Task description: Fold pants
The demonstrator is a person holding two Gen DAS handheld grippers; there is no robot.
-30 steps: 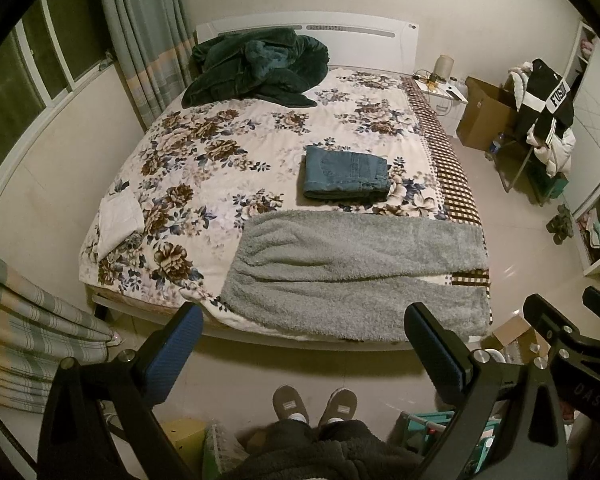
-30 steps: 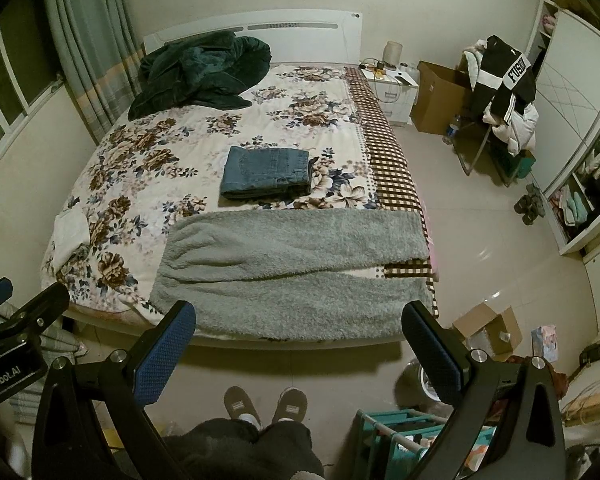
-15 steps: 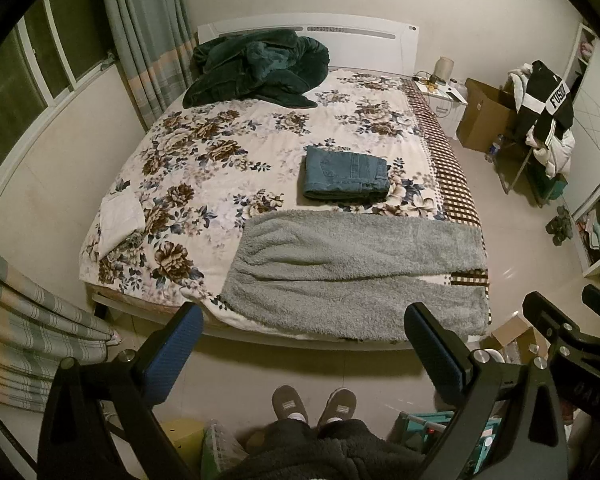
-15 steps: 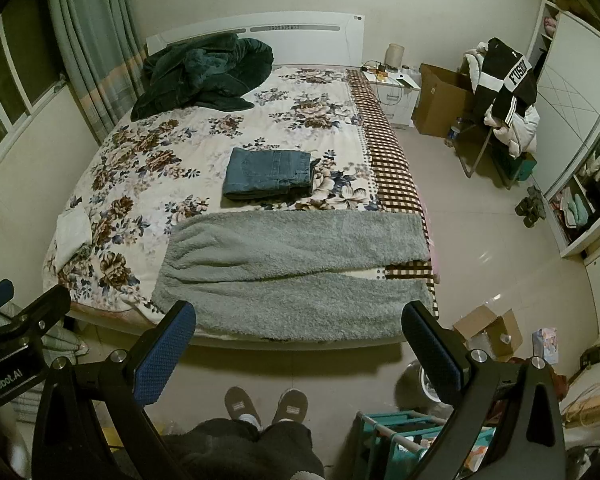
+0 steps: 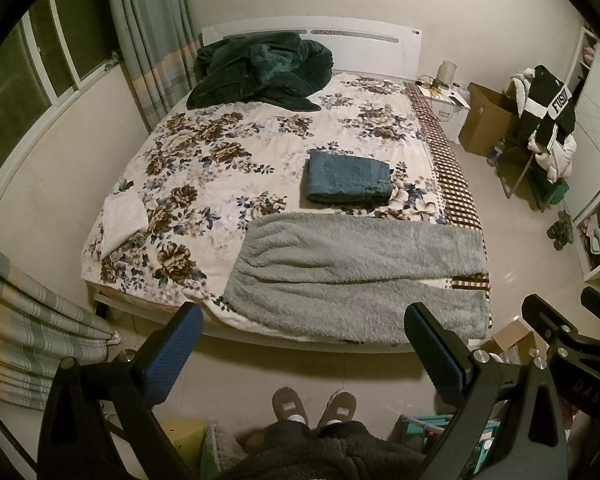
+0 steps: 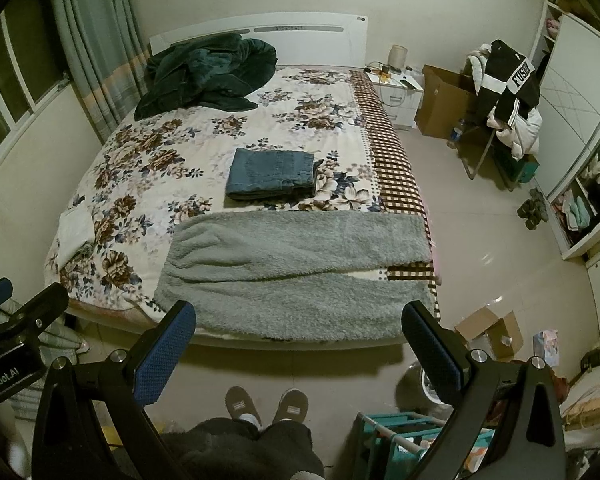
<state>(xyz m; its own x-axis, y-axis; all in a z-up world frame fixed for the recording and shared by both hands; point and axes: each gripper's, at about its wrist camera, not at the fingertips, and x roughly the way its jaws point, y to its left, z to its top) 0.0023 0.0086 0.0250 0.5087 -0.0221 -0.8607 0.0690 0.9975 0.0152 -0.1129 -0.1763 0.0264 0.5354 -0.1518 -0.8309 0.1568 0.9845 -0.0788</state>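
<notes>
Both hand-held grippers, left [image 5: 304,354] & right [image 6: 298,350], hang wide open, empty, w/ grey fleece pants [image 6: 296,268] ahead on bed [image 6: 220,128], long axis crosswise, neither hand clearly nearer.

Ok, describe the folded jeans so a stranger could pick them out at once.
Start at the big bed with the floral cover. Near its middle, just beyond the grey fleece pants spread across the foot end, lies the folded jeans. They are the only blue denim thing on the bed, a neat flat rectangle, unlike the crumpled dark green blanket by the headboard.
</notes>
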